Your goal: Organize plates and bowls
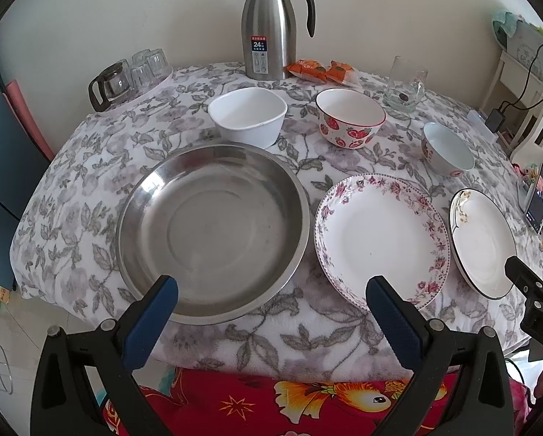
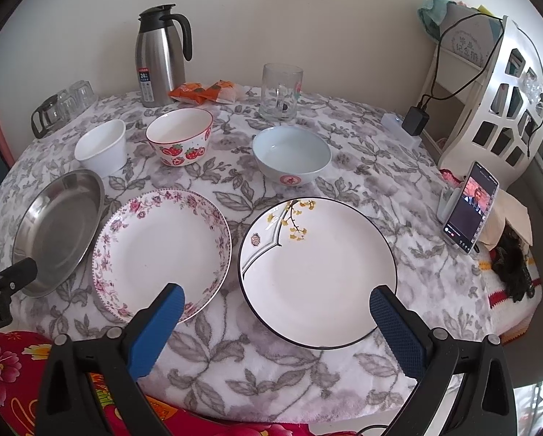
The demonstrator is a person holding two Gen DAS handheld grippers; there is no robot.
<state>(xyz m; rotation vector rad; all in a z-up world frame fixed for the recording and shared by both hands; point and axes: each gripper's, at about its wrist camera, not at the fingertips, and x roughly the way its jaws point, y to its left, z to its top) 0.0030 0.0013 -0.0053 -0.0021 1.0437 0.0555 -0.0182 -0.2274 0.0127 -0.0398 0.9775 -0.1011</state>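
On the surface (image 2: 271, 374) before me I see three plates in a near row: metal plate (image 1: 209, 232) left, flowered plate (image 2: 162, 250) middle, rimmed plate (image 2: 318, 272) right. Behind them stand three bowls: square bowl (image 1: 247, 116), strawberry bowl (image 2: 179, 141), plain bowl (image 2: 291, 154). A jug (image 1: 269, 25) stands farthest back.

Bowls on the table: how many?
3, all in the back row: square white bowl on the left, strawberry bowl in the middle, pale blue bowl on the right. None look hidden.
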